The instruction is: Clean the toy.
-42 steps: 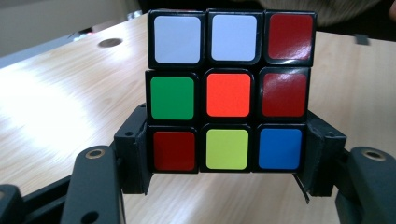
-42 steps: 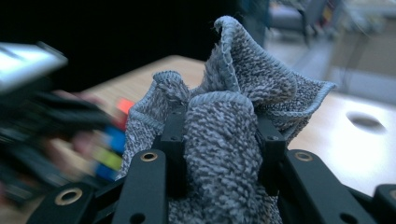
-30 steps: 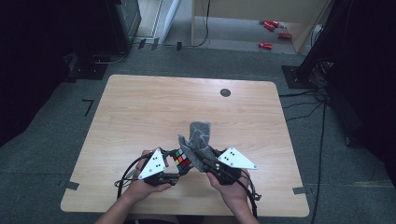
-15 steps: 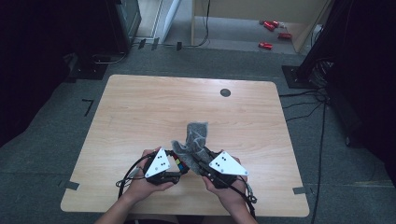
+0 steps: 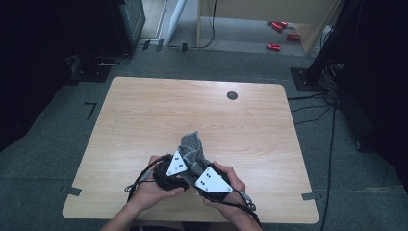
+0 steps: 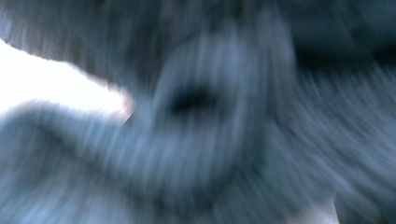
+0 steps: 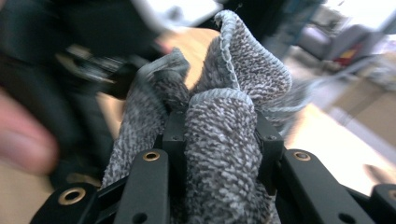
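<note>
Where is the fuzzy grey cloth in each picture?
High view: the grey cloth sits bunched at the near middle of the table, between the left gripper and the right gripper.
Left gripper view: blurred grey knit spreads right up against the lens.
Right gripper view: the cloth stands in the centre, pinched between the black jaws.
Shared landmark: the pale wooden table.

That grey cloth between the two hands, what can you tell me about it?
The grey cloth looks like a knitted, speckled fabric with a stitched hem along its edge. It is bunched and folded, not spread out, with one flap standing up. It is held above the near edge of the wooden table, between the person's hands. The right tongs are closed on a thick fold of it. The left tongs are right against it, but the blur hides whether they grip it.
</note>
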{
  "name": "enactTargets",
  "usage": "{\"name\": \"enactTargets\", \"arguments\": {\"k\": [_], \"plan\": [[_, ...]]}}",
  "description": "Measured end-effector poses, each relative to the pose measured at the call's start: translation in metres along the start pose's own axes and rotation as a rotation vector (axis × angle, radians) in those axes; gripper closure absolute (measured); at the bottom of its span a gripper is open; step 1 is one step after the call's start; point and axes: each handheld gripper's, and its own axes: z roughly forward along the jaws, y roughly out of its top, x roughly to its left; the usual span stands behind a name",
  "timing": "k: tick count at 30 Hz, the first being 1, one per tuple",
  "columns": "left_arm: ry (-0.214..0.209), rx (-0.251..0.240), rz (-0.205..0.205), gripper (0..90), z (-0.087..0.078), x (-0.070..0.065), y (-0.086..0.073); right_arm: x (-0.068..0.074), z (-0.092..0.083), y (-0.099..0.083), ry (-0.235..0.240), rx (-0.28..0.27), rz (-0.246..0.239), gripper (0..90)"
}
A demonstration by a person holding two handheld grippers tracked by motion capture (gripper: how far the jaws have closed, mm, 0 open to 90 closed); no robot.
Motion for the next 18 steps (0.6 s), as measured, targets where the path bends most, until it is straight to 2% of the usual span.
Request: {"name": "enactTargets", "arguments": {"k": [2,4,6,7,8,9,11,13,14,15,17,18], "plan": [[-0.001,0.005,0.002,34.9,0.001,0.001,-0.001,-0.008,-0.002,-0.001,-0.077,0.026,-0.015,67.1],[-0.019,-0.014,-0.015,34.9,0.000,0.002,-0.001,-0.017,-0.003,-0.003,-0.141,0.069,0.026,67.3],[-0.007,-0.011,-0.009,34.8,0.000,0.003,-0.001,-0.023,-0.006,-0.005,-0.136,0.053,0.078,67.2],[-0.010,-0.010,-0.009,34.8,0.000,0.003,-0.001,-0.022,-0.007,-0.004,-0.116,0.033,0.089,67.1],[-0.013,-0.009,-0.013,34.8,0.000,0.003,-0.001,-0.018,-0.008,-0.001,-0.090,0.011,0.080,67.0],[-0.011,-0.009,-0.008,34.8,0.000,0.002,-0.001,-0.011,-0.008,0.002,-0.062,-0.006,0.053,66.9],[-0.011,-0.009,0.005,34.8,0.000,0.000,0.000,0.002,-0.004,0.005,-0.035,-0.001,-0.013,66.4],[-0.001,-0.004,0.016,34.9,0.000,0.000,-0.001,0.007,0.001,0.003,-0.056,0.017,-0.070,66.4],[-0.004,0.001,0.016,34.9,0.001,0.000,-0.002,0.005,0.001,0.001,-0.068,0.028,-0.060,66.4],[-0.009,0.000,0.015,34.8,0.002,0.001,-0.003,-0.001,0.001,0.000,-0.079,0.036,-0.028,66.6],[-0.033,-0.033,0.008,34.8,0.000,0.002,-0.004,-0.016,0.000,-0.005,-0.147,0.078,0.040,66.9],[-0.042,-0.059,0.015,34.8,-0.002,0.002,-0.004,-0.024,-0.002,-0.008,-0.162,0.081,0.073,66.9]]}}
